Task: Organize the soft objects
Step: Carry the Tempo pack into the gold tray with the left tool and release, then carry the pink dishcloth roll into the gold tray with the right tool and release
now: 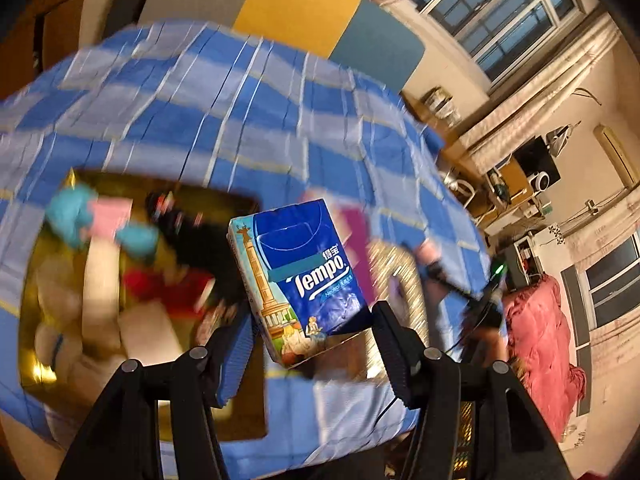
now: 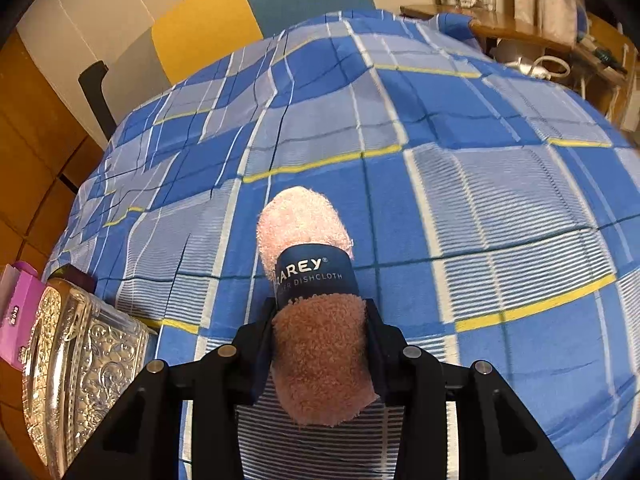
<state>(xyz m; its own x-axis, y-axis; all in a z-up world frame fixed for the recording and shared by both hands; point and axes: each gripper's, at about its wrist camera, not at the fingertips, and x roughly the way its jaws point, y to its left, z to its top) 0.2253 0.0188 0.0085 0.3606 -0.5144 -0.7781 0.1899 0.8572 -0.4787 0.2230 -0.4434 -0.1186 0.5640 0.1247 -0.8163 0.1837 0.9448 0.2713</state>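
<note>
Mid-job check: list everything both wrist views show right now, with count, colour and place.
tissue pack: 1, blue, held between the left tongs, above the bed
rolled dishcloth: 1, pink with a dark blue band, clamped in the right tongs
bedspread: 1, blue plaid with white and yellow lines, under everything
gold box: 1, gold, on the bed at left, holding blurred soft items (blue, pink, red, black, cream)
ornate clear box: 1, silvery-gold, on the bed's left edge in the right view
purple packet: 1, purple, beside that box
pink quilt: 1, pink, far right
left tongs: 1, black, shut on the pack
right tongs: 1, black, shut on the dishcloth
</note>
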